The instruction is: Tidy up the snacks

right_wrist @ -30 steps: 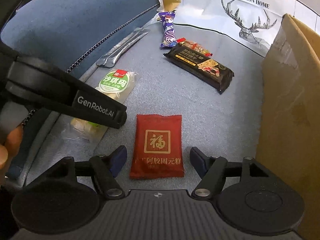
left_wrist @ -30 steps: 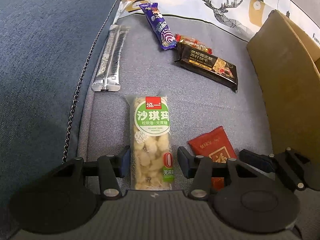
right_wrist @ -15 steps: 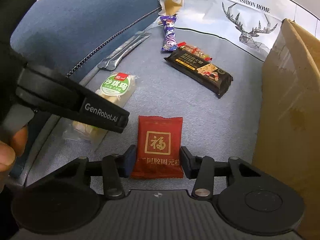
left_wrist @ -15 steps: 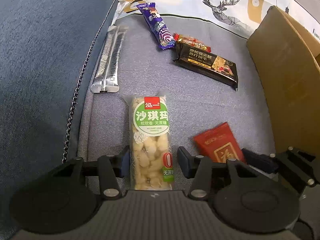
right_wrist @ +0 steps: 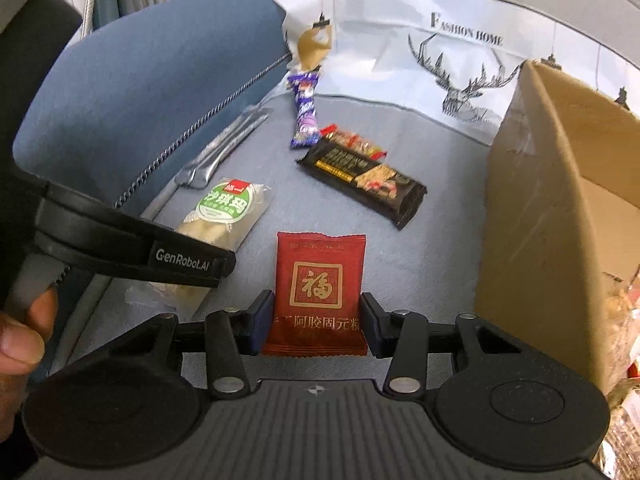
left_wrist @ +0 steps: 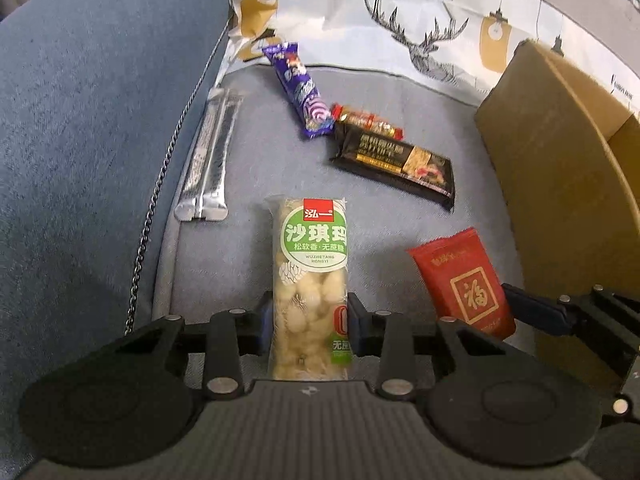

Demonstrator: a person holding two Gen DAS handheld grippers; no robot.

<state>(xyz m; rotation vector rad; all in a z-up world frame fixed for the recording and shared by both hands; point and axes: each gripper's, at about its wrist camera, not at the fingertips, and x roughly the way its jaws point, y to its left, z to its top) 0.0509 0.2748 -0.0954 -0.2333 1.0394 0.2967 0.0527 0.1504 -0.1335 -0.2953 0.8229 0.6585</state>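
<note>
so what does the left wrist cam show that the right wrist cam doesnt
Only the left wrist view shows the left gripper, which has just been closing, pinching the green-label snack pack; it also shows the silver sachets along their whole length.

Only the right wrist view shows the right gripper closed on the red packet, a hand at the left edge, and goods inside the cardboard box.

Both show the purple bar, the black bar, the box and the deer-print cloth.
</note>
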